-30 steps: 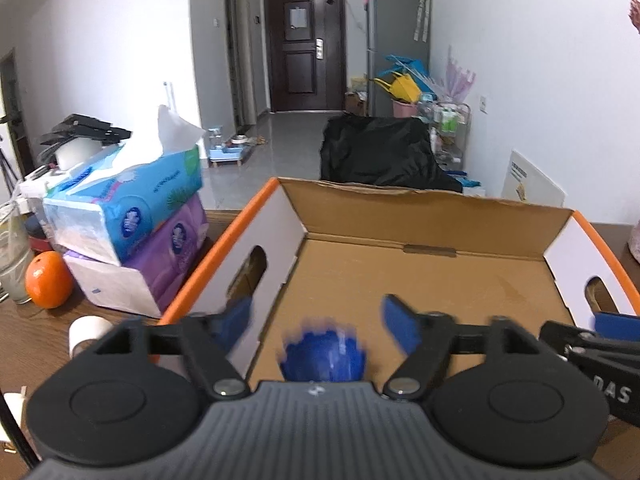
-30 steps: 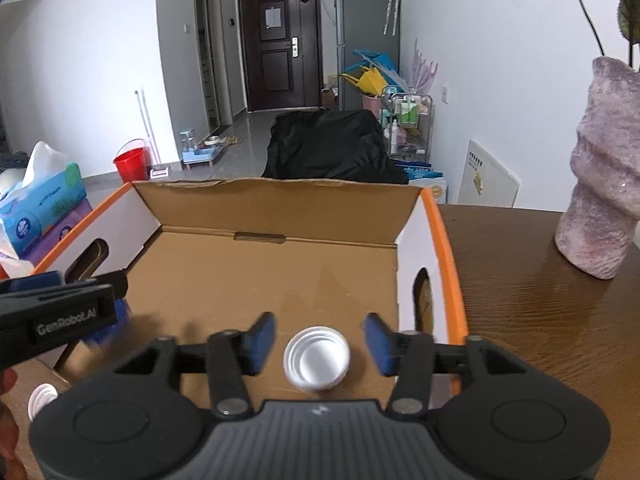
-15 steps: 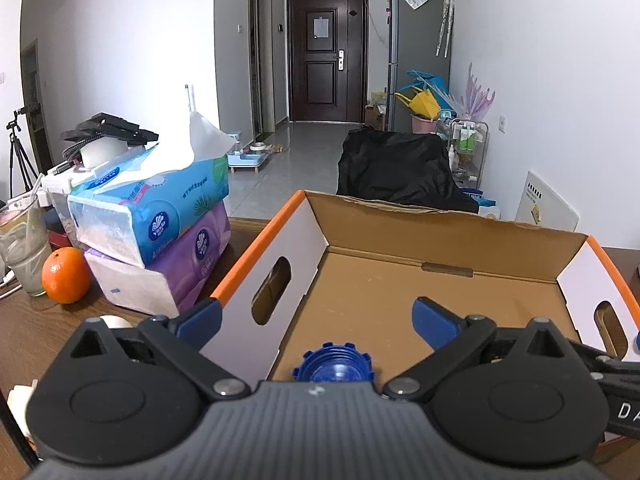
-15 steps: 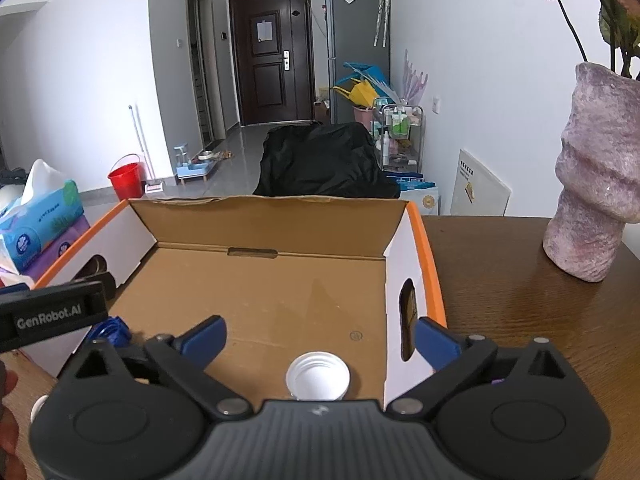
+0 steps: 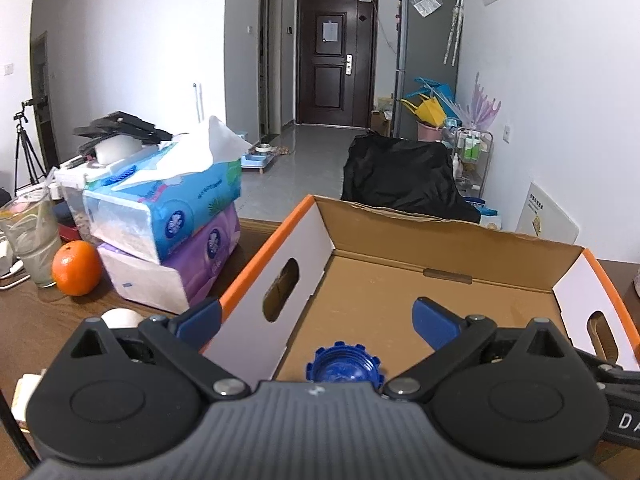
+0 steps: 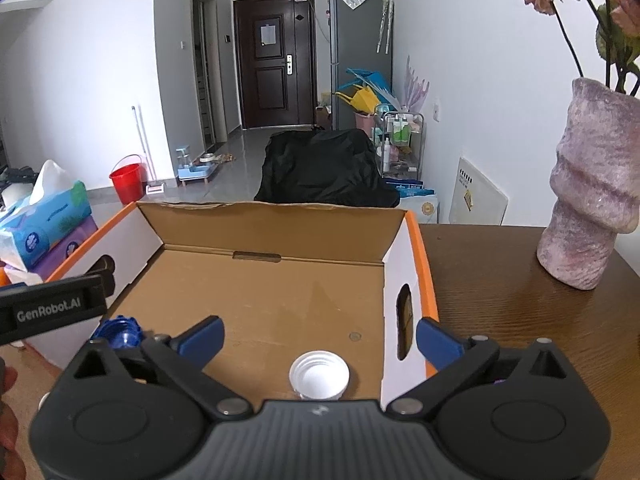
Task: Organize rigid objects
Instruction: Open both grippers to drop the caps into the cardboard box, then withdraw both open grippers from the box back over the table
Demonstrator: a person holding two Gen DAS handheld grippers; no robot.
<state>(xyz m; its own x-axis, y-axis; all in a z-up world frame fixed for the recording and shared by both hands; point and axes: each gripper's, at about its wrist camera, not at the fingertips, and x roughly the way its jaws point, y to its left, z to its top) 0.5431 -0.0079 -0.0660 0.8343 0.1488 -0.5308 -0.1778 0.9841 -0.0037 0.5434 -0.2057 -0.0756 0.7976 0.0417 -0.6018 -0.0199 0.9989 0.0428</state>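
Since a second ago our left gripper (image 5: pixel 316 318) and right gripper (image 6: pixel 319 334) have spread wide, releasing two caps, one blue cap (image 5: pixel 345 366) and one white cap (image 6: pixel 319 374), seemingly resting in one box (image 6: pixel 276 272).

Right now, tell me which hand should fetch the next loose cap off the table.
Left, probably. A white cap lies on the table just outside the box, beside the left gripper, whose jaws have just opened off the blue cap. The right gripper is across the box.
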